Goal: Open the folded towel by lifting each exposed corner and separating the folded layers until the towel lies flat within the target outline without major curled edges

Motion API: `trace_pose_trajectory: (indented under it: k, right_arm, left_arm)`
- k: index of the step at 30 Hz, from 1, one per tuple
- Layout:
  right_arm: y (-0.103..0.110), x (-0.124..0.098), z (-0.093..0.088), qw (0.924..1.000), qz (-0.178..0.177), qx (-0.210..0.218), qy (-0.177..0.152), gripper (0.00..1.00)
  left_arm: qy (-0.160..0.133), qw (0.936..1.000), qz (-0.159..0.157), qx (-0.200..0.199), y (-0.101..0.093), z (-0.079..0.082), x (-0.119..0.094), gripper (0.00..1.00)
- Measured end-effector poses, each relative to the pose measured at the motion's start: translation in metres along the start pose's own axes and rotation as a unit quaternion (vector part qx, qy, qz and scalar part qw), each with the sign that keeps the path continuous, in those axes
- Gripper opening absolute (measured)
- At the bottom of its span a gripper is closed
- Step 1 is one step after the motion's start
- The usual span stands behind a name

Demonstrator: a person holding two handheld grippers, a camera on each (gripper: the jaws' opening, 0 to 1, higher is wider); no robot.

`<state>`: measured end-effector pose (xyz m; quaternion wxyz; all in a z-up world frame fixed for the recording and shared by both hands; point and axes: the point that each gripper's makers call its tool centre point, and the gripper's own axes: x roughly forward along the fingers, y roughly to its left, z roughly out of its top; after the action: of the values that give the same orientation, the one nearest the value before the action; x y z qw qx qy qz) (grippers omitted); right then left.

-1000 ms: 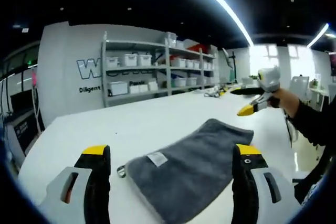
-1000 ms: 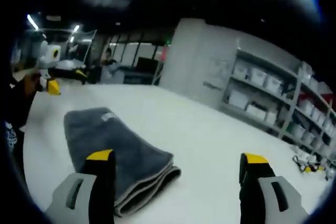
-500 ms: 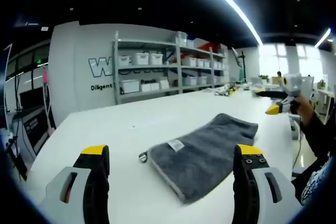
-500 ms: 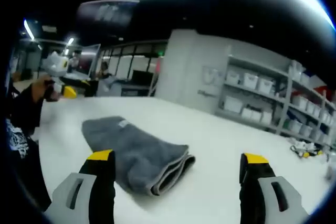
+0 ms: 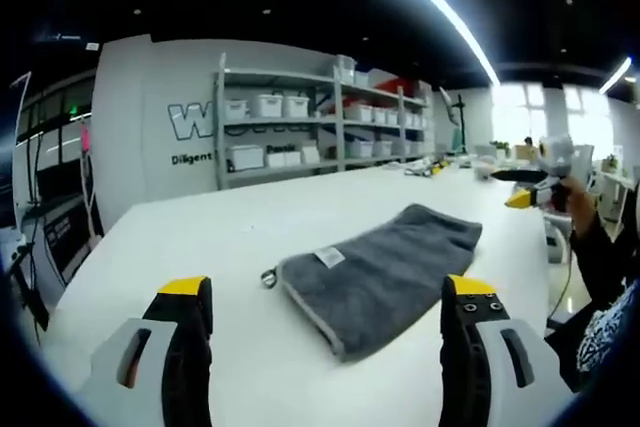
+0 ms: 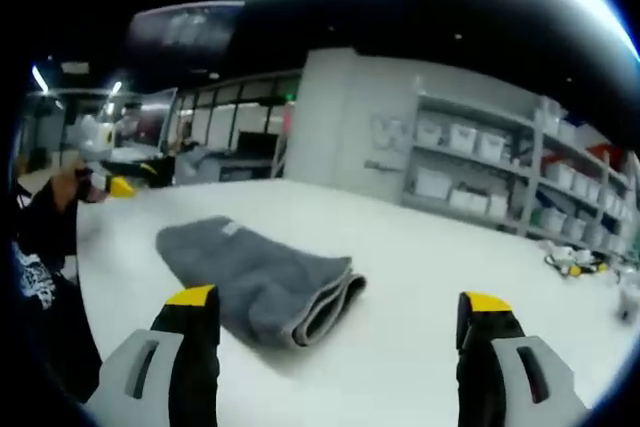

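towel point(image 5: 380, 265): folded on the white table point(image 5: 200, 237), nobody touching it
left gripper point(image 5: 325, 292): jaws spread, backed off slightly
right gripper point(image 6: 340, 302): jaws spread too (unfolding not started)

Both hand-held grippers, left point(image 5: 325, 297) and right point(image 6: 340, 307), hang with jaws spread, apparently holding nothing.

I see bare white table point(image 5: 200, 237) all round the folded towel point(image 5: 385, 272), shelving point(image 5: 320, 132) far off upper centre.
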<state>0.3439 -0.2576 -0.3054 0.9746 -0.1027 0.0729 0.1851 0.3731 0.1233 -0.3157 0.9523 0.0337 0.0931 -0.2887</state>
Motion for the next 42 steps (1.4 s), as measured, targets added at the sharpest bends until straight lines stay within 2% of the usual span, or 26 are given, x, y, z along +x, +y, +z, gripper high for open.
trace_pose_trajectory:
  k: [5,7,14,21,23,24,25,28,30,34,39,42]
  right_arm:
    - [0.005,0.004,-0.001,0.9994,-0.005,-0.031,0.015,0.99]
    - [0.006,0.005,-0.001,0.9993,-0.003,-0.034,0.016,0.99]
    - [0.009,0.012,-0.009,0.9994,0.005,-0.022,0.026,0.99]
    - [0.012,0.015,-0.013,0.9994,0.006,-0.014,0.031,0.99]
    - [0.013,0.017,-0.014,0.9994,0.009,-0.006,0.033,0.96]
    - [0.014,0.018,-0.019,0.9990,0.008,0.006,0.044,0.93]
    - [0.012,0.019,-0.025,0.9982,0.005,0.016,0.058,0.91]
    - [0.009,0.023,-0.032,0.9974,0.002,0.029,0.066,0.85]
    - [0.010,0.024,-0.033,0.9974,0.005,0.032,0.064,0.84]
    - [0.025,0.025,-0.031,0.9975,0.036,0.027,0.054,0.84]
    - [0.026,0.027,-0.034,0.9977,0.036,0.016,0.056,0.83]
    - [0.027,0.028,-0.035,0.9977,0.038,0.017,0.053,0.83]
  left_arm:
    - [0.039,0.9991,-0.001,-0.013,0.007,-0.027,0.008,0.78]
    - [0.046,0.9988,-0.002,-0.014,0.007,-0.032,0.008,0.77]
    - [0.048,0.9987,0.001,-0.018,0.007,-0.032,0.009,0.79]
    - [0.062,0.9980,0.003,-0.013,0.004,-0.039,0.017,0.74]
    - [0.081,0.9967,0.001,-0.012,0.004,-0.049,0.023,0.71]
    - [0.085,0.9963,0.001,-0.012,0.002,-0.052,0.024,0.70]
    - [0.087,0.9962,0.001,-0.013,0.002,-0.053,0.026,0.69]
    - [0.080,0.9960,0.004,-0.039,0.001,-0.051,0.027,0.63]
    - [0.080,0.9957,0.001,-0.047,-0.002,-0.051,0.027,0.56]
    - [0.078,0.9959,-0.001,-0.046,-0.006,-0.051,0.027,0.51]
    - [0.085,0.9950,-0.012,-0.050,-0.018,-0.058,0.029,0.50]
    - [0.089,0.9934,-0.028,-0.068,-0.029,-0.064,0.032,0.52]
